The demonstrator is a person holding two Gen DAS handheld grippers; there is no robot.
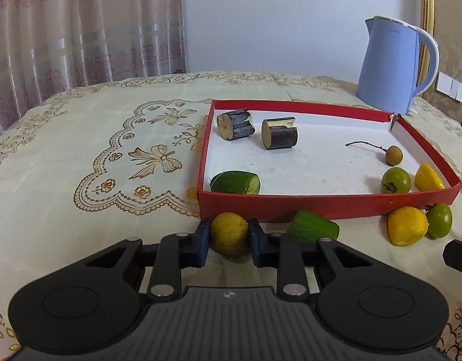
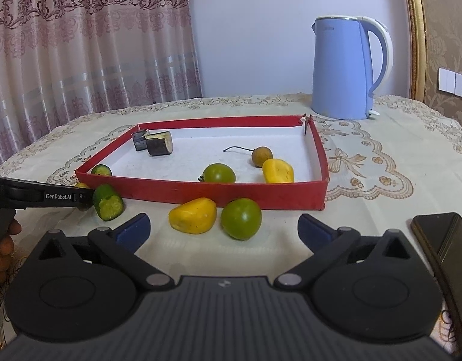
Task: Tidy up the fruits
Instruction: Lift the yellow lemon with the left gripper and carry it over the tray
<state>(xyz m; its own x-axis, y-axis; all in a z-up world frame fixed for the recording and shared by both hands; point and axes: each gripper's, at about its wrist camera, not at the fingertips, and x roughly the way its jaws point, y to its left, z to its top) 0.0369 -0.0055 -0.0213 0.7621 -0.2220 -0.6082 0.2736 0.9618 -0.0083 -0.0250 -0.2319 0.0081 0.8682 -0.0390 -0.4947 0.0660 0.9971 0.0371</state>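
My left gripper (image 1: pixel 229 230) is shut on a round yellow-green fruit (image 1: pixel 230 240) on the cloth, just in front of the red tray (image 1: pixel 321 204). A cut cucumber piece (image 1: pixel 313 225) lies right beside it. My right gripper (image 2: pixel 224 225) stands open, nothing gripped; a yellow fruit piece (image 2: pixel 193 215) and a green round fruit (image 2: pixel 241 218) lie just ahead between its fingers. Inside the tray are two dark cane pieces (image 1: pixel 258 129), a cucumber piece (image 1: pixel 235 182), a brown stemmed fruit (image 1: pixel 393 155), a green fruit (image 1: pixel 395 180) and a yellow piece (image 1: pixel 429 177).
A blue kettle (image 2: pixel 345 66) stands behind the tray at the back right. A dark phone (image 2: pixel 441 240) lies on the cloth at the right of my right gripper. A person's hand (image 2: pixel 2 240) shows at the left edge. Curtains hang behind the table.
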